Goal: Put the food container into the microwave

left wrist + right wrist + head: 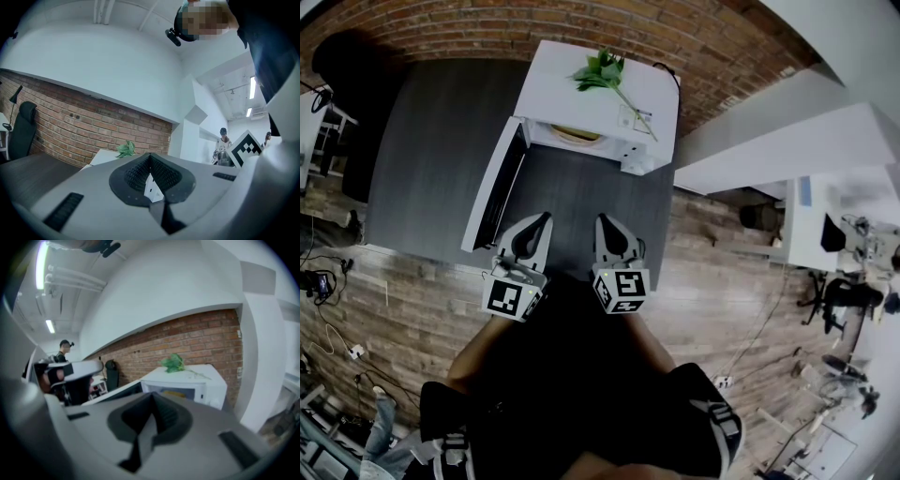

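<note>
Jaws on the left gripper (546, 218) are sitting pressed together with nothing between the pads, and the right gripper (602, 219) is showing the same: jaws meeting at the tips, empty. The person is holding the two side by side, close in front of the body, over the near part of the dark table (422, 141), noses pointing toward twelve o'clock. Up there at twelve the white microwave (553, 94) is standing with its door (492, 192) hanging wide open, out toward ten o'clock. Inside the cavity a pale tan round shape is peeking out under the top edge. It looks to be the food container (575, 133), though only its front sliver is showing. It is lying well apart from both grippers, dead ahead of them, with neither touching it. On the microwave's roof a leafy green sprig (600, 70) is lying, its stem trailing toward four o'clock.
</note>
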`<state>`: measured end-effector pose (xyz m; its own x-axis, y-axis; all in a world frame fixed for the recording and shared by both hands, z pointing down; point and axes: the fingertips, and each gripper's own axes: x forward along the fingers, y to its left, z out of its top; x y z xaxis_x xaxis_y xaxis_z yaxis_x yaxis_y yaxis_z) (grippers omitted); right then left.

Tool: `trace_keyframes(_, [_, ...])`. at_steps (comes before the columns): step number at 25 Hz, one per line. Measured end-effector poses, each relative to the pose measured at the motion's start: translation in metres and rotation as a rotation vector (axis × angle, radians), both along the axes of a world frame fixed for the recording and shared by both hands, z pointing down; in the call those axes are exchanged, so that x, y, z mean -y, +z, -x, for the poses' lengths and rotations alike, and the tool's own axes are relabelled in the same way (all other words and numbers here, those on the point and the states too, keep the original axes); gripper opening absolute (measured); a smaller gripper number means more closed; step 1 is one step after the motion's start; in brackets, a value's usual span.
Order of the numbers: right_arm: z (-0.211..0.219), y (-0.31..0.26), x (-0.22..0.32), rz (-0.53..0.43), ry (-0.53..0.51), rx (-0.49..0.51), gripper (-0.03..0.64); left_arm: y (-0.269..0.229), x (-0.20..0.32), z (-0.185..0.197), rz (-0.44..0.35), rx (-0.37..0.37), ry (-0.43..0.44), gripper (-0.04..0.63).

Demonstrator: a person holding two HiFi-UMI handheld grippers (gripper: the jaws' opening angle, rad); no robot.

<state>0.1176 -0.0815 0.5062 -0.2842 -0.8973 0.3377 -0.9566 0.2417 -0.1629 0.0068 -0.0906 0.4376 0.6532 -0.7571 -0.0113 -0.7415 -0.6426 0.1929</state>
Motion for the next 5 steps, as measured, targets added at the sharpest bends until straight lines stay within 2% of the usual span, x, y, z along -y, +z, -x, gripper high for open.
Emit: trace_keyframes(5, [0.0015, -0.001, -0.0005, -0.01, -0.003, 0.004, 0.032, 0.0005, -0.0013, -0.0001, 0.011, -0.004, 0.001, 0.035])
